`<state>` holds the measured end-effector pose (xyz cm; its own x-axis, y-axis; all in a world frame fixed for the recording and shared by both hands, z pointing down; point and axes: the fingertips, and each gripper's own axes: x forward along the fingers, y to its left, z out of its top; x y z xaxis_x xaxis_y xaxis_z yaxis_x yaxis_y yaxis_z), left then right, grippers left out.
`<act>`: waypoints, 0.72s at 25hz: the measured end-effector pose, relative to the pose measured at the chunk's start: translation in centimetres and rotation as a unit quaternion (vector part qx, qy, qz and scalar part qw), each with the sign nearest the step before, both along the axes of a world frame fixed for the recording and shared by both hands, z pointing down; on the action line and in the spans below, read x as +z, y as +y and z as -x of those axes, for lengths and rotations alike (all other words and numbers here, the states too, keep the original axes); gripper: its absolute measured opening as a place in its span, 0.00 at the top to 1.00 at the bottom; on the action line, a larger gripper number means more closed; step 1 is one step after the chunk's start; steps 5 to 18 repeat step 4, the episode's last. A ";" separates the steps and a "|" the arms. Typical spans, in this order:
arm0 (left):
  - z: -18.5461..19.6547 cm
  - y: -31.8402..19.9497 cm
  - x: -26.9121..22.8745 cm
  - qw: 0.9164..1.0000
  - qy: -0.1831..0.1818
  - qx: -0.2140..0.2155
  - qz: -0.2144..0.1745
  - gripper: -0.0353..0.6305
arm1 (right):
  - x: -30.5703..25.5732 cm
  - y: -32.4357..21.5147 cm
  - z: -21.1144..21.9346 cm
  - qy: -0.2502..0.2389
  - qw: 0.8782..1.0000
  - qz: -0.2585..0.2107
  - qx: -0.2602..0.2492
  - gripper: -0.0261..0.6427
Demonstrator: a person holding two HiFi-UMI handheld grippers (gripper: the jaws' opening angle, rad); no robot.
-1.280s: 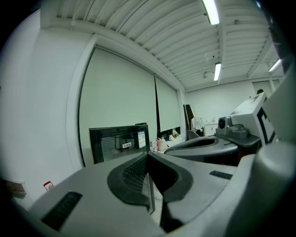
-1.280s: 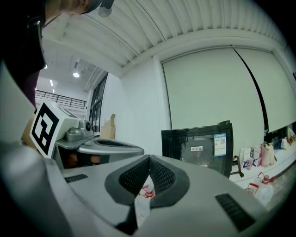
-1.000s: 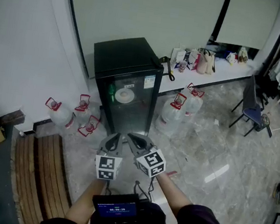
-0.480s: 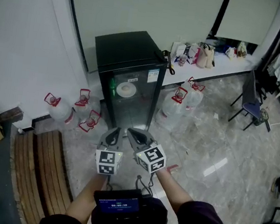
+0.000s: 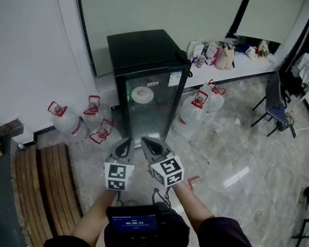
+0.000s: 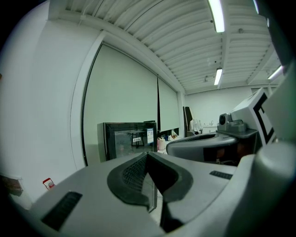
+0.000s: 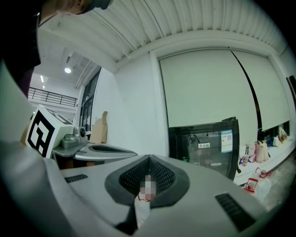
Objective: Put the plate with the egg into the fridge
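The person is standing on the marble floor, holding the left gripper (image 5: 124, 144) and the right gripper (image 5: 147, 143) side by side in the near middle. Both are pointing toward the black fridge (image 5: 145, 47) at the far wall. Each gripper's jaws are resting closed with nothing between them, as the left gripper view (image 6: 147, 159) and right gripper view (image 7: 149, 162) are showing. The white plate (image 5: 142, 95) is sitting on a shelf inside the fridge behind its glass door, well apart from both grippers and straight ahead of them; the egg is too small to make out. Water jugs (image 5: 193, 111) are standing just right of the fridge.
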<state>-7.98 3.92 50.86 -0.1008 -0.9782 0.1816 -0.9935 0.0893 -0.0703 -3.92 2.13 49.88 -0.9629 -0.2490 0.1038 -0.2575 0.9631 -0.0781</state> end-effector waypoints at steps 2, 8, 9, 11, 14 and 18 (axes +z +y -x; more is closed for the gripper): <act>0.5 0.0 -0.1 1.000 0.001 0.003 -0.002 0.93 | -0.3 -0.1 0.4 -0.002 1.000 -0.001 0.008 0.95; 0.9 0.0 -0.1 1.000 0.004 0.005 -0.004 0.93 | -0.3 -0.1 0.8 0.000 1.000 -0.003 0.014 0.95; 0.9 0.0 -0.1 1.000 0.004 0.005 -0.004 0.93 | -0.3 -0.1 0.8 0.000 1.000 -0.003 0.014 0.95; 0.9 0.0 -0.1 1.000 0.004 0.005 -0.004 0.93 | -0.3 -0.1 0.8 0.000 1.000 -0.003 0.014 0.95; 0.9 0.0 -0.1 1.000 0.004 0.005 -0.004 0.93 | -0.3 -0.1 0.8 0.000 1.000 -0.003 0.014 0.95; 0.9 0.0 -0.1 1.000 0.004 0.005 -0.004 0.93 | -0.3 -0.1 0.8 0.000 1.000 -0.003 0.014 0.95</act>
